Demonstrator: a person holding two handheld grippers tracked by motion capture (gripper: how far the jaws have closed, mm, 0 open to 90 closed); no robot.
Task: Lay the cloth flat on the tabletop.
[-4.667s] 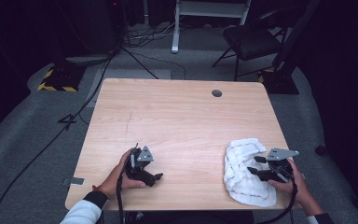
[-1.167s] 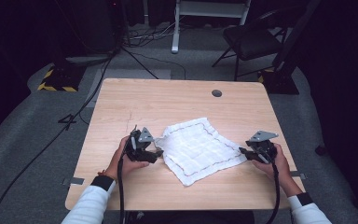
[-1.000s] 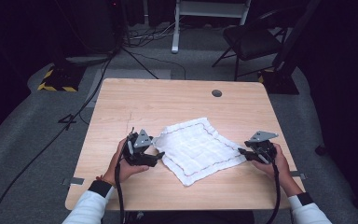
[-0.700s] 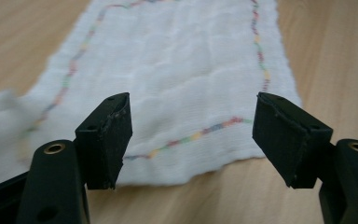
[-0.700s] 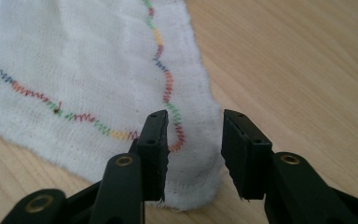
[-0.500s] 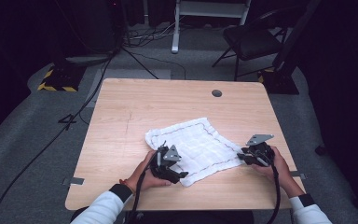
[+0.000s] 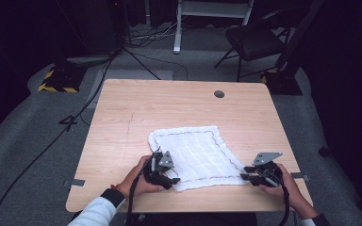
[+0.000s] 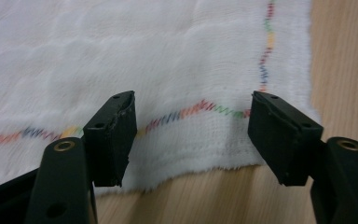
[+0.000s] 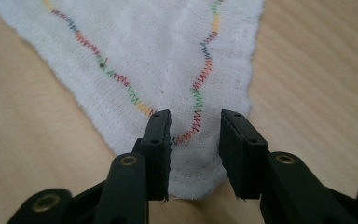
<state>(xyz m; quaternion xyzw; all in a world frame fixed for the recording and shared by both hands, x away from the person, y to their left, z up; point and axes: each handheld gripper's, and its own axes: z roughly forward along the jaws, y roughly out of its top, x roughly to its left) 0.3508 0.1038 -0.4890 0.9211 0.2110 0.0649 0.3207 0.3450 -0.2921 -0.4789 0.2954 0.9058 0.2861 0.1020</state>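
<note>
From above, a white cloth (image 7: 195, 157) with a coloured stitched border lies spread flat on the near half of the wooden table (image 7: 136, 108), with the left gripper (image 7: 166, 178) at the cloth's near left corner and the right gripper (image 7: 246, 173) at its near right corner. Along the left gripper's (image 8: 193, 135) own jaws, which have just been opening and stand wide apart, the cloth's (image 8: 121, 60) near hem lies between them unpinched. Along the right gripper's (image 9: 195, 147) jaws, which have also just been opening, the pointed corner of the cloth (image 9: 168, 56) sits in a narrow gap, and neither pad presses on it.

The left gripper (image 7: 166, 178) and right gripper (image 7: 248, 173) are black, each with a grey three-cornered plate on top and a black cable. Fingers (image 8: 114, 135) are blocky, with gold rivets. One sleeve (image 7: 94, 213) is white.
</note>
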